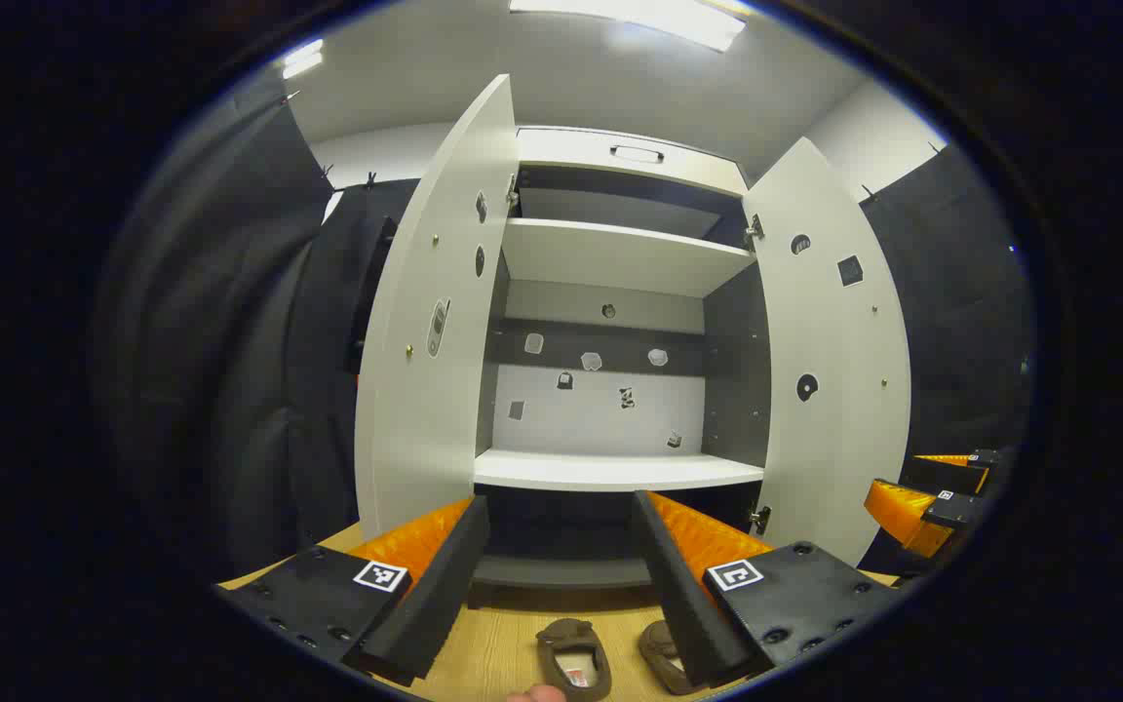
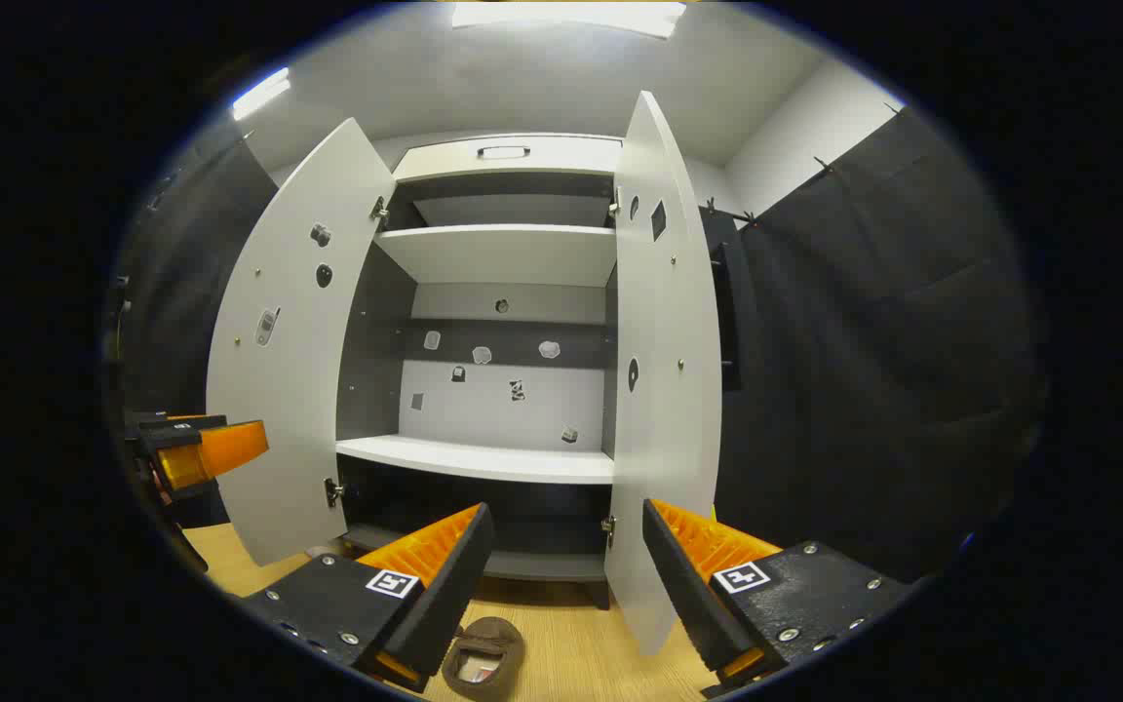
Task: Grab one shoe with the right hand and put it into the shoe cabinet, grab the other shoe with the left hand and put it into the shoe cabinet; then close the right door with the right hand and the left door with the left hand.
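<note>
So the floor (image 1: 503, 653) is light wood, grey walls, black cloth on both sides. White shoe cabinet (image 1: 610, 468) has both doors swung open, shelves bare. Two brown shoes (image 1: 576, 658) lie side by side just before it, long axes running toward the cabinet. Left gripper (image 1: 561, 565) and right gripper (image 2: 566, 575) both gape wide, holding nothing.

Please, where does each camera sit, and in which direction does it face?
Left gripper view: rides on the left gripper, low, facing the open shoe cabinet; two shoes on the floor; the right gripper beside.
Right gripper view: rides on the right gripper, facing the cabinet; the left gripper at its left edge.
Shared: cabinet, doors open, a shoe.
</note>
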